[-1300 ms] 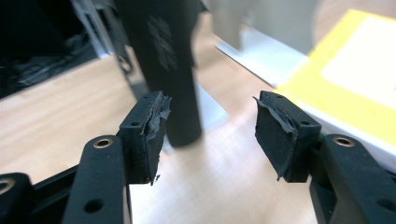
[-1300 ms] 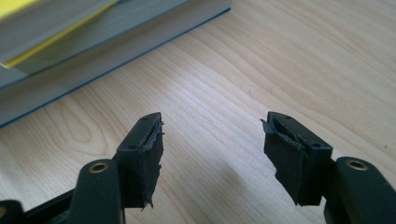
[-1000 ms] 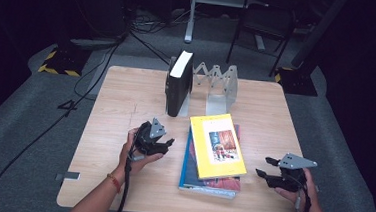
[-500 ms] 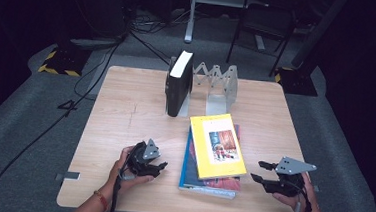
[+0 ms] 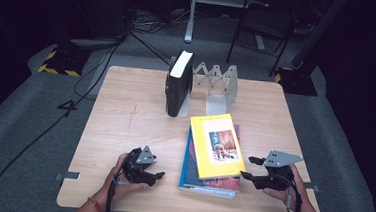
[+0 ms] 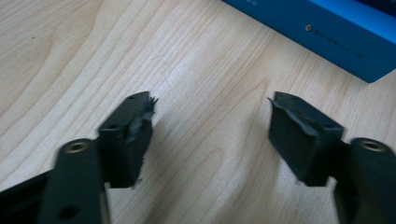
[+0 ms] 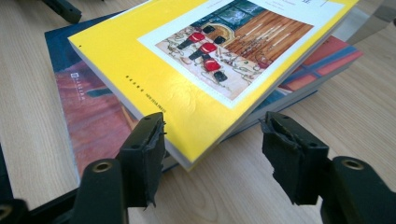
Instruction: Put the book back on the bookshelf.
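The yellow book (image 5: pixel 217 145) is lying on top of the stack (image 5: pixel 210 180) at the table's (image 5: pixel 125 116) near edge, untouched. The right gripper (image 5: pixel 251 168), jaws apart and just widening with nothing gripped, is lining up on its corner. The left gripper (image 5: pixel 157 178) is sinking toward the table, jaws opening wider and empty; a lift looks imminent
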`<action>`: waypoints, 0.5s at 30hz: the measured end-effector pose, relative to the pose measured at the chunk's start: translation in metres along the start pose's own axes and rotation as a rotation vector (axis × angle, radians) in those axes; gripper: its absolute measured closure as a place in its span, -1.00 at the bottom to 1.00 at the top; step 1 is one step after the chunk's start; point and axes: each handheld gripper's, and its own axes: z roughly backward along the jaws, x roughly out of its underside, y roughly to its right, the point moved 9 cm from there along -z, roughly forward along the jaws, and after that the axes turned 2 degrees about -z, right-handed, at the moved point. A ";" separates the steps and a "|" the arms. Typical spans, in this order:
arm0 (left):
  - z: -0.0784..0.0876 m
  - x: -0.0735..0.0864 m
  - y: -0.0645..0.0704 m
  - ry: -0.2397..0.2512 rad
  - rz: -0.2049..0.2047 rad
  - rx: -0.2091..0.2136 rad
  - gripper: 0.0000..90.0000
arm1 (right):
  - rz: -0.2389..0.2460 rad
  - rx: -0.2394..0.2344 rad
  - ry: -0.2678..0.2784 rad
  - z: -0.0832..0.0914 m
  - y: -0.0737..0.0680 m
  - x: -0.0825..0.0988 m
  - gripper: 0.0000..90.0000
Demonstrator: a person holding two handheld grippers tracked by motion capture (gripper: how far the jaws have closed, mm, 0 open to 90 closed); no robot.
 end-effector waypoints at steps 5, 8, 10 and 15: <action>-0.004 -0.002 0.000 0.011 -0.020 0.018 -0.53 | -0.037 0.005 -0.032 -0.015 0.011 -0.009 -0.25; -0.006 -0.003 -0.001 0.006 -0.033 0.030 -0.61 | -0.042 0.008 -0.045 -0.026 0.017 -0.015 -0.32; -0.006 -0.003 -0.002 0.000 -0.027 0.024 -0.67 | -0.052 0.008 -0.057 -0.032 0.021 -0.019 -0.36; -0.009 -0.005 -0.003 -0.002 -0.014 0.020 -0.70 | -0.131 -0.064 -0.093 -0.049 0.030 -0.027 -0.47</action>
